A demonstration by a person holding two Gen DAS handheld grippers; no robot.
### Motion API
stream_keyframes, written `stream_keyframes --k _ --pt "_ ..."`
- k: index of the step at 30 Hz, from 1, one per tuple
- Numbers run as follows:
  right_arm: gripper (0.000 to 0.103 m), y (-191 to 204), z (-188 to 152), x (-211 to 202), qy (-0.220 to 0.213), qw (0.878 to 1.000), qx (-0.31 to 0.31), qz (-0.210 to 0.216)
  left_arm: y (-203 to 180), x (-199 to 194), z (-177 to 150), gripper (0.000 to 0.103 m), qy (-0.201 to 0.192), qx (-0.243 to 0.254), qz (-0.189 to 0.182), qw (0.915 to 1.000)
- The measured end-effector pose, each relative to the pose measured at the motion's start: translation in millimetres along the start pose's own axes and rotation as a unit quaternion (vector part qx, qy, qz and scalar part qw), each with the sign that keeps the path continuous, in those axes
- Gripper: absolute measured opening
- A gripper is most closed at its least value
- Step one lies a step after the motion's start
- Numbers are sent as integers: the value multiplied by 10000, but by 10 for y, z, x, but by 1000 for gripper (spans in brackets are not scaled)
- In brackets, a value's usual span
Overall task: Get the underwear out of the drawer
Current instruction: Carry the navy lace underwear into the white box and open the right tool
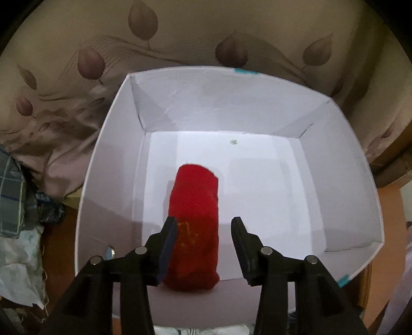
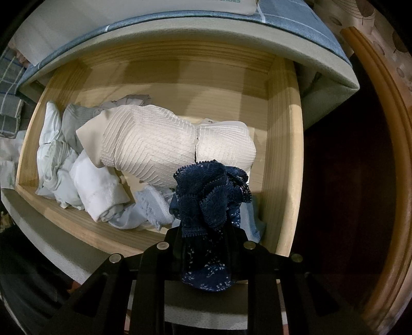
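Observation:
In the left wrist view a rolled red piece of underwear (image 1: 193,221) lies on the floor of a white box (image 1: 257,108). My left gripper (image 1: 204,226) hangs over its near end, jaws open; the left pad is beside the cloth and the right pad stands apart from it. In the right wrist view my right gripper (image 2: 206,237) is shut on a navy lace piece of underwear (image 2: 208,195), which bunches up above the wooden drawer (image 2: 283,159). Inside the drawer lie a ribbed cream garment (image 2: 154,144) and several white and pale blue pieces (image 2: 97,190).
The white box sits against a beige leaf-patterned cloth (image 1: 103,64), with checked fabric and crumpled things (image 1: 15,195) at its left. A blue-edged mattress (image 2: 180,23) overhangs the drawer's back. A curved wooden frame (image 2: 386,154) runs along the right, with dark space between it and the drawer.

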State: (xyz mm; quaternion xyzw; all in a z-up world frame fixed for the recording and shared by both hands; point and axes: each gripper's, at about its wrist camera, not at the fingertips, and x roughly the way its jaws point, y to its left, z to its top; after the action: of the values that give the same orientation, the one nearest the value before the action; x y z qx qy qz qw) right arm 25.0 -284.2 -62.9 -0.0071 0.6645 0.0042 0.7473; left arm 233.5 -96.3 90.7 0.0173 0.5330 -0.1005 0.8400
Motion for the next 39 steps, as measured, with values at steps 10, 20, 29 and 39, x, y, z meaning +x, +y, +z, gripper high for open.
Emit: stream_keyframes --k 10,20,29,39 --pt "20 -9 -3 -21 -64 9999 131 22 -85 -634 -145 52 -386 518 -137 9978" --pt "20 -100 -21 -104 -312 9987 359 194 313 -1022 -743 52 -629 376 384 9966" --pt "20 -174 -65 -189 -506 9957 589 497 741 -602 -1541 52 -458 -446 835 9945" --pt "20 -279 -17 -425 -714 9933 652 631 621 -85 -2120 52 -167 -345 784 9962"
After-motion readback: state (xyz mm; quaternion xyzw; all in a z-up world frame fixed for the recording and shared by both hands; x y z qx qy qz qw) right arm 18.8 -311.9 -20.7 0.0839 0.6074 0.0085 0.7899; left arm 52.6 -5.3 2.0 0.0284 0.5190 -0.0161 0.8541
